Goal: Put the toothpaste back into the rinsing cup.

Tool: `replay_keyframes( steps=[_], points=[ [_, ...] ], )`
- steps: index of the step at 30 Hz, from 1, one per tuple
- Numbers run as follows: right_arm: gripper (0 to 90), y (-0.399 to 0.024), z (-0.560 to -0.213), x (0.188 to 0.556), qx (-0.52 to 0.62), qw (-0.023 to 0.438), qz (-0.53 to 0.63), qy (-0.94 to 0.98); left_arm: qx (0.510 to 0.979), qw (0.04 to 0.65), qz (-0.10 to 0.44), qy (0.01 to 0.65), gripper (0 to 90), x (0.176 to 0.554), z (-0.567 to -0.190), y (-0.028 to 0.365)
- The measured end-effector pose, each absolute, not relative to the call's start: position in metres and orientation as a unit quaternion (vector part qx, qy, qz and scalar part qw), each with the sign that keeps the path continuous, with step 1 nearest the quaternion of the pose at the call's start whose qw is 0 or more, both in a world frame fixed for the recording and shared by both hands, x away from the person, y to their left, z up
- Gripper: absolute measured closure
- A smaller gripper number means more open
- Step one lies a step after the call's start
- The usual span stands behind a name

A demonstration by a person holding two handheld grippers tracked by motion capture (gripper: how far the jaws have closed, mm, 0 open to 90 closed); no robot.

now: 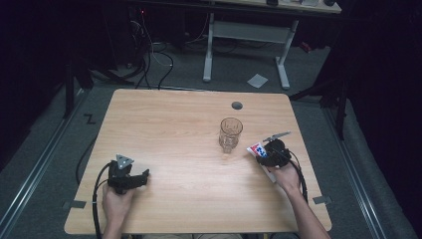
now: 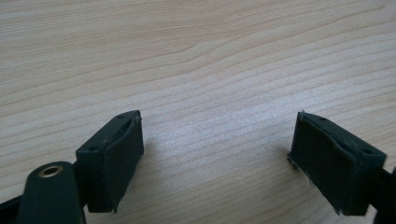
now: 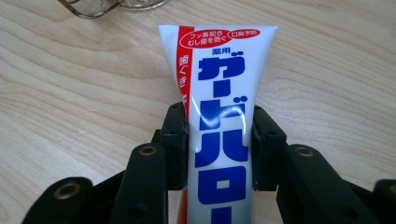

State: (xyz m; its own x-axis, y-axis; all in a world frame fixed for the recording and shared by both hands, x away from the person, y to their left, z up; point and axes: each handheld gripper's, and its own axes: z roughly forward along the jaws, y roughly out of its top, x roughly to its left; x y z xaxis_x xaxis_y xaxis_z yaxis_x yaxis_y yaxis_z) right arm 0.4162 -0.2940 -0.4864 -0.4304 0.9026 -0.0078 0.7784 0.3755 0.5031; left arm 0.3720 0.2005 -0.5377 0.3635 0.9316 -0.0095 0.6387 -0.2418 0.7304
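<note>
On the worktop (image 1: 189, 144), pale wood grain, with a small grey grommet (image 1: 237, 105) near the far edge. Right of centre, a clear glass (image 1: 230, 134), upright; in the right gripper view cut off by the top edge. Just right of the glass, a white tube (image 3: 219, 116) with blue lettering and a red stripe, clamped between the jaws of the right gripper (image 3: 219, 149), flat crimped end pointing away; cap end hidden below the jaws. At near left, left gripper (image 2: 217, 154) low over bare wood, jaws spread wide, holding nothing.
</note>
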Motion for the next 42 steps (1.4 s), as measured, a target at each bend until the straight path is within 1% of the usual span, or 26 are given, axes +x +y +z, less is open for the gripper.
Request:
replay_keyframes(
  steps=[11,24,42],
  points=[
    [64.3,-0.291,-0.464,0.402,0.494,0.160,0.265,0.813,0.757,0.336,0.221,0.516,21.5,0.370,-0.537,0.200],
    [64.3,-0.288,-0.448,0.392,0.475,0.162,0.306,0.809,0.757,0.336,0.220,0.515,21.9,0.370,-0.537,0.200],
    [64.0,-0.282,-0.432,0.390,0.458,0.165,0.354,0.799,0.757,0.337,0.220,0.515,22.1,0.370,-0.537,0.200]
  ],
)
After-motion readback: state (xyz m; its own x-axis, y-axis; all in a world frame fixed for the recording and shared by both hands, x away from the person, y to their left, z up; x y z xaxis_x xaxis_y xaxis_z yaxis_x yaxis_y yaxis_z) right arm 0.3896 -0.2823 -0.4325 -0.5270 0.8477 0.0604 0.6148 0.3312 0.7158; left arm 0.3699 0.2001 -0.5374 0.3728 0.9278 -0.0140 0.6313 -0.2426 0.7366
